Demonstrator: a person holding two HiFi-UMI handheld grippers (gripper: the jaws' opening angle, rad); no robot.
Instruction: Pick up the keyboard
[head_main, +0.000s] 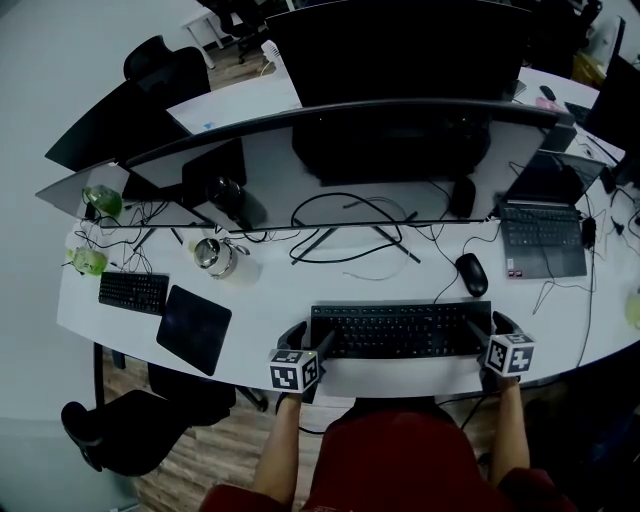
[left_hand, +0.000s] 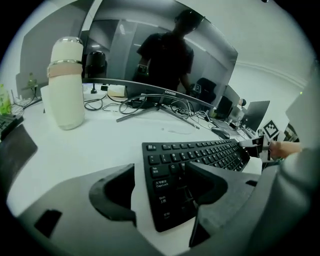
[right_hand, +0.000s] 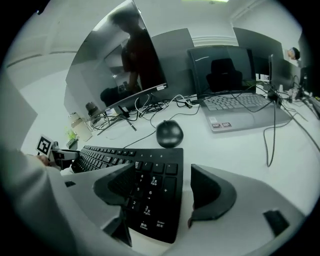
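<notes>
A black full-size keyboard (head_main: 400, 330) lies flat near the front edge of the white desk (head_main: 270, 310). My left gripper (head_main: 308, 348) is at its left end and my right gripper (head_main: 484, 336) at its right end. In the left gripper view the jaws of the left gripper (left_hand: 161, 172) stand wide apart astride the left end of the keyboard (left_hand: 200, 152): one jaw is over the bare desk, the other over the keys. In the right gripper view the right gripper (right_hand: 161, 175) stands open around the number-pad end of the keyboard (right_hand: 110, 157). Neither gripper's pads press on it.
Behind the keyboard are a black mouse (head_main: 471, 273) with its cable, a wide curved monitor (head_main: 350, 150) and loose cables. An open laptop (head_main: 542, 240) sits at the right. At the left are a white bottle (left_hand: 65, 82), a small keyboard (head_main: 134, 291) and a black pad (head_main: 194, 327).
</notes>
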